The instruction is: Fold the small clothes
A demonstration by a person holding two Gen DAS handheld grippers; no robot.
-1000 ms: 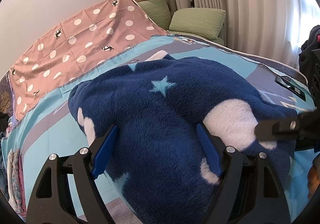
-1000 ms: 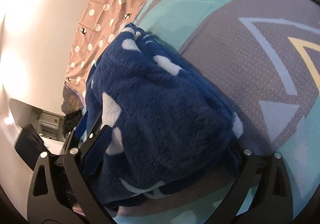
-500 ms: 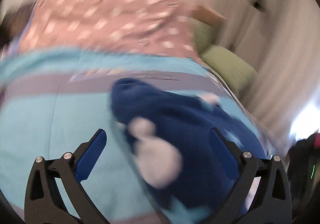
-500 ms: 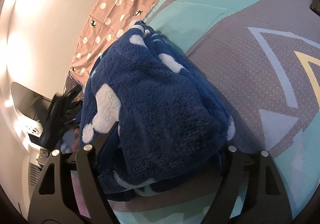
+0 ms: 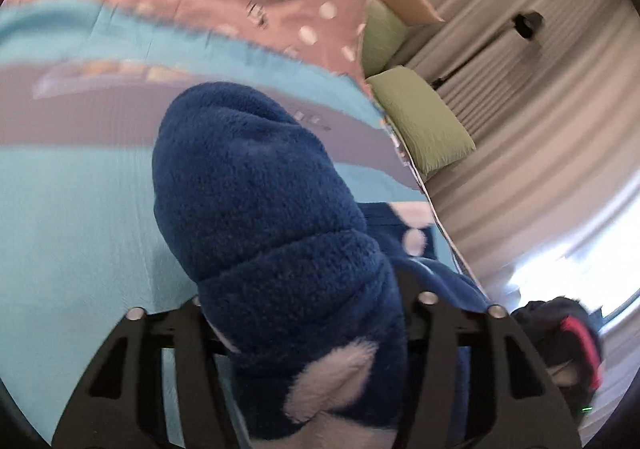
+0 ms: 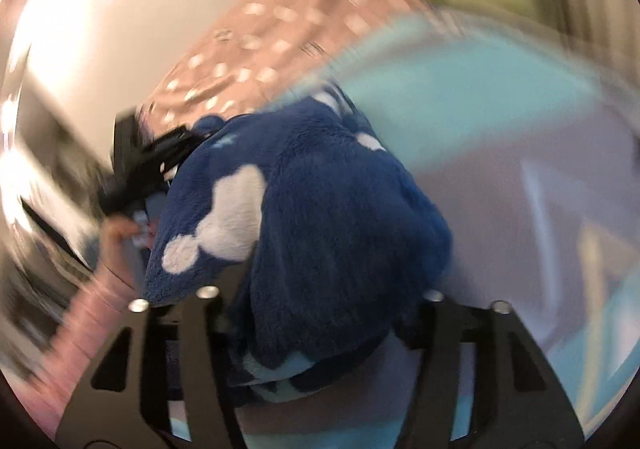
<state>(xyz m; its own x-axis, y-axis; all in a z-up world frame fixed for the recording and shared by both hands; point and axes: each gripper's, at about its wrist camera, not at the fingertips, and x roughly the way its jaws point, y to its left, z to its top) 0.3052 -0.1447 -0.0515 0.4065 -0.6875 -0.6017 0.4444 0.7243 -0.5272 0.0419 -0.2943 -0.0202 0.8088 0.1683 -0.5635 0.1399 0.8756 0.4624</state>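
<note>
1. The left gripper pinches a bunched fold of the fluffy dark blue fleece garment with white patches.
2. The right gripper pinches the same garment.
3. The garment is over the turquoise and grey bed cover.

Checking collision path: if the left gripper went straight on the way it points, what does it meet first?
The blue fleece garment: it already fills the gap at the left gripper. Beyond it lies the teal bedspread, though depth is unclear.
</note>
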